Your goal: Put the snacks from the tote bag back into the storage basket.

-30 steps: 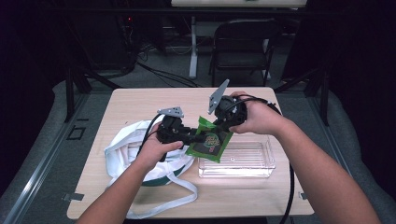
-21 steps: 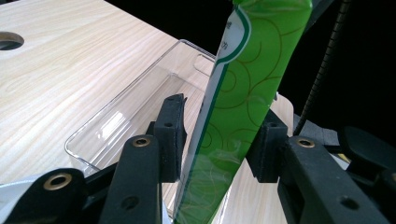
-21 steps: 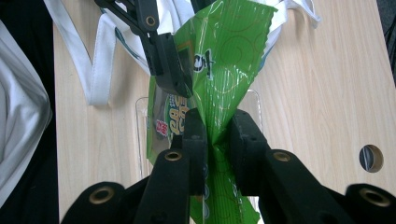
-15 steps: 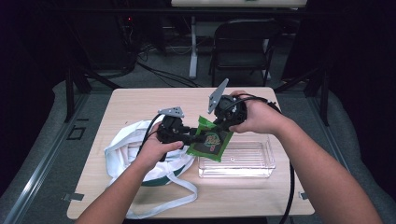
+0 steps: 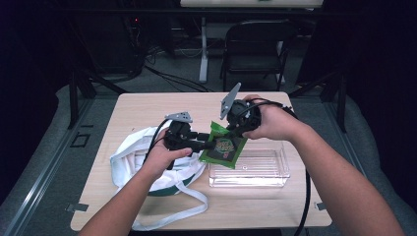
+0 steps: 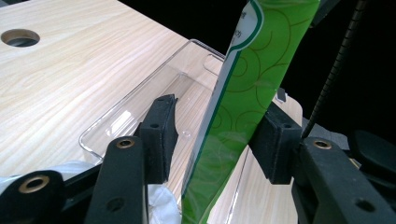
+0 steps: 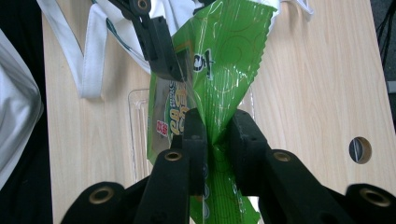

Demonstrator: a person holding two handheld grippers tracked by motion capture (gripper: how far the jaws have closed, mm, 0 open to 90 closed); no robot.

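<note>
Right gripper [image 7: 215, 135] pinches the green snack packet [image 7: 219, 56] at one edge. Left gripper [image 6: 217, 140], jaws just opening, straddles the packet without clamping it. Beyond and below both: clear plastic tray [image 5: 260, 172].

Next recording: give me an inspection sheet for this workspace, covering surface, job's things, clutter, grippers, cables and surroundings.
Surface: light wooden table, cable hole in the top.
Job's things: green snack packet held above the clear plastic bin; white cloth bag beside the bin.
Clutter: nothing seen.
Grippers: right gripper pinches the packet; left gripper has just been opening, packet between its jaws, one pad clearly apart from it.
Cables: one trails from each gripper; more on the floor behind.
Surroundings: dark room, black chair beyond the table.
</note>
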